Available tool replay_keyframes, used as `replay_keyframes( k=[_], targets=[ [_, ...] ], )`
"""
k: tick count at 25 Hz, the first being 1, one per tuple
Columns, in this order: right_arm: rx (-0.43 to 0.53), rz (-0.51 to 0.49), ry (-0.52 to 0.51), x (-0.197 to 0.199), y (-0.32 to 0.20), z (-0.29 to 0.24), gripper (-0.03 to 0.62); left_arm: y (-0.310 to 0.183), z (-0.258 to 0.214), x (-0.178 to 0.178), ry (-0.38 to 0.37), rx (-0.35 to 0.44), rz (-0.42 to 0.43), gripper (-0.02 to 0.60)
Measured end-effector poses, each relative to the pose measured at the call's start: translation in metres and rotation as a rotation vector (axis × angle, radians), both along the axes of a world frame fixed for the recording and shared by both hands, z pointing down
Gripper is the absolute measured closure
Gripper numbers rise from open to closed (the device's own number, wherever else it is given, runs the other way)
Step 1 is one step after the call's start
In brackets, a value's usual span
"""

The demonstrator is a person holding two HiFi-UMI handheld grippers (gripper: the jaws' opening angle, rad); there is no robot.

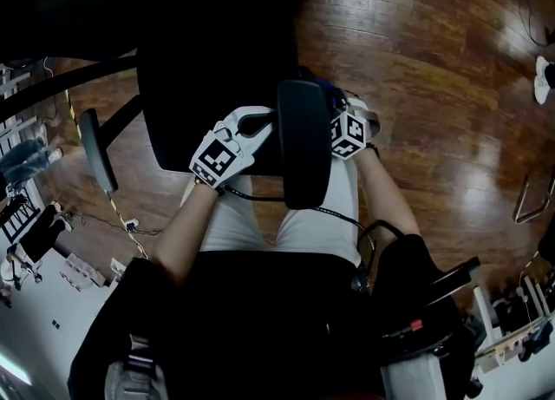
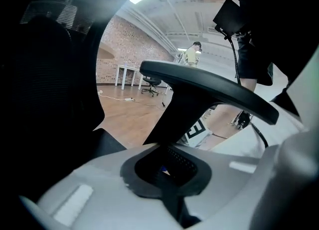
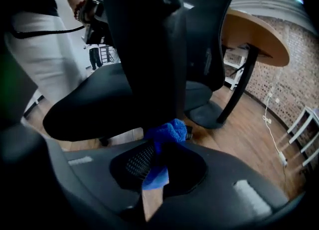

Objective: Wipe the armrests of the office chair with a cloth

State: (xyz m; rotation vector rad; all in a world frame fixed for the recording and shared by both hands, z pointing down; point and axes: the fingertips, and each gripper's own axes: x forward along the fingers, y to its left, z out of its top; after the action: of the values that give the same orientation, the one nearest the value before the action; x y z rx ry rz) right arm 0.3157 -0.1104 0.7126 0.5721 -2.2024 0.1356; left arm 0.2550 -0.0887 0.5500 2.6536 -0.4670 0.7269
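The black office chair's near armrest pad (image 1: 303, 142) runs lengthwise between my two grippers. My left gripper (image 1: 227, 151) rests against its left side. In the left gripper view the pad (image 2: 214, 89) and its stem rise just beyond that gripper (image 2: 167, 166); the jaws look shut, with nothing clearly held. My right gripper (image 1: 347, 134) is tucked under the pad's right edge. In the right gripper view it (image 3: 158, 161) is shut on a blue cloth (image 3: 164, 134), and the cloth presses against the dark armrest stem (image 3: 149, 49).
The chair's seat (image 1: 199, 103) and far armrest (image 1: 95, 151) lie to the left over wooden floor (image 1: 434, 86). A round wooden table (image 3: 254, 34) on a dark leg stands behind the chair. The person's legs and cables are right below the grippers.
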Motion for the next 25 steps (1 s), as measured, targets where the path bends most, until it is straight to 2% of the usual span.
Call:
replay_keyframes(
  k=[2, 3, 8, 11, 13, 16, 19, 22, 25],
  targets=[
    [-0.037, 0.063, -0.060, 0.000, 0.004, 0.007, 0.556, 0.007, -0.004, -0.014, 0.003, -0.006, -0.019, 0.581],
    [-0.049, 0.085, -0.113, 0.000, 0.005, -0.007, 0.556, 0.009, -0.008, -0.022, 0.009, -0.015, -0.038, 0.581],
    [0.016, 0.147, -0.373, 0.005, 0.021, -0.110, 0.556, 0.013, -0.033, -0.064, 0.016, -0.024, -0.104, 0.581],
    [0.077, 0.326, -0.539, 0.031, 0.014, -0.166, 0.556, -0.001, -0.053, -0.094, 0.007, 0.020, -0.137, 0.581],
    [0.160, 0.448, -0.593, 0.058, 0.012, -0.210, 0.556, -0.012, -0.069, -0.109, 0.020, 0.056, -0.145, 0.581],
    [0.297, 0.518, -0.607, 0.077, 0.026, -0.294, 0.556, -0.011, -0.122, -0.110, 0.110, 0.123, -0.141, 0.581],
    [0.389, 0.562, -0.622, 0.066, 0.048, -0.375, 0.556, 0.010, -0.195, -0.110, 0.209, 0.192, -0.074, 0.581],
    [0.473, 0.595, -0.628, 0.031, 0.070, -0.431, 0.556, 0.032, -0.261, -0.130, 0.338, 0.221, -0.041, 0.581],
    [0.513, 0.623, -0.662, -0.023, 0.098, -0.479, 0.556, 0.071, -0.319, -0.156, 0.445, 0.220, 0.013, 0.581]
  ],
)
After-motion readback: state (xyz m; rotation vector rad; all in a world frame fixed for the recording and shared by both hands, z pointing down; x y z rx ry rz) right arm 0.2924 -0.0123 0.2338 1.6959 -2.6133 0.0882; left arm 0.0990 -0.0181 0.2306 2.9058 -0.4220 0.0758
